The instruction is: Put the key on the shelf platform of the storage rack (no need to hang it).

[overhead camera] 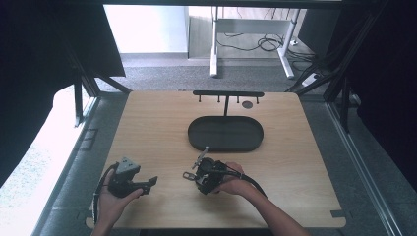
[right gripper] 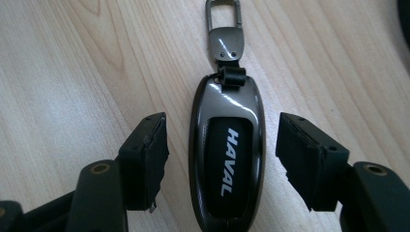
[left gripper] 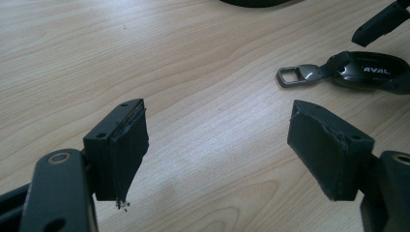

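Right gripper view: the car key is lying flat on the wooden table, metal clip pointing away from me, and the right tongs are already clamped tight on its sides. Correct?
Not quite. The right tongs are not clamped: in the right gripper view both pads stand off the car key, with bare table showing in the gaps. The rest holds: the key lies flat between them, with its metal clip pointing away.

Black two-jaw tongs [overhead camera: 147,184], frayed rubber pads [left gripper: 126,154], brass-ringed pivot screws.
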The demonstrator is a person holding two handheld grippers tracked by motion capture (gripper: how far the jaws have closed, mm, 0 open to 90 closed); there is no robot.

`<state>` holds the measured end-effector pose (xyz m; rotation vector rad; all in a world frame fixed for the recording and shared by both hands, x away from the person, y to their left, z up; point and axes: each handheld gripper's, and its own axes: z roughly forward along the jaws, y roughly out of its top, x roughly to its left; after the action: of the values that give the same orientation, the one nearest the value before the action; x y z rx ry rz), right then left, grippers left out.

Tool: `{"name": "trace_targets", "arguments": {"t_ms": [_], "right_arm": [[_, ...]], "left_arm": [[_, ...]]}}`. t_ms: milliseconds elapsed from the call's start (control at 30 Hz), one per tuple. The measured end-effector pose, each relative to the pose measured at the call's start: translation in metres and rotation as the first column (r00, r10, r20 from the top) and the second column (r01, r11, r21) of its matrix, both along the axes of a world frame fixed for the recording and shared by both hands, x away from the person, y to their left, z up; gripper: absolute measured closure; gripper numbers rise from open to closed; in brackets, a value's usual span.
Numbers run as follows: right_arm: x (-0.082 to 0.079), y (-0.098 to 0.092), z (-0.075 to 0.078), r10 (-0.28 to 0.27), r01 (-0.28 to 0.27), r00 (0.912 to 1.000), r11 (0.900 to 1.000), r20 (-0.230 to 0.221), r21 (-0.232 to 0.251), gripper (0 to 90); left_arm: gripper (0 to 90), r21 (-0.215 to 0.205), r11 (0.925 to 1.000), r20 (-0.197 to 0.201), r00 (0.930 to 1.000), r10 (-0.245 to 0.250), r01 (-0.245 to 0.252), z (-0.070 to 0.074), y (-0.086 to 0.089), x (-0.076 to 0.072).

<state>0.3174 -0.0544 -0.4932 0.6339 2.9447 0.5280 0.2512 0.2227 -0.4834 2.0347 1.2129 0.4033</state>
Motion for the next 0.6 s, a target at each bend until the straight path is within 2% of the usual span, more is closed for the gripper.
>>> {"name": "trace_targets", "arguments": {"t_ms": [600], "right_arm": [[0.004, 0.005, -0.012, 0.001, -0.001, 1.0, 0.999, -0.009, -0.038, 44.7]], "left_arm": [[22.5, 0.001, 1.0, 0.0, 1.0, 0.001, -0.001, 0.001, 0.001, 0.0]]}}
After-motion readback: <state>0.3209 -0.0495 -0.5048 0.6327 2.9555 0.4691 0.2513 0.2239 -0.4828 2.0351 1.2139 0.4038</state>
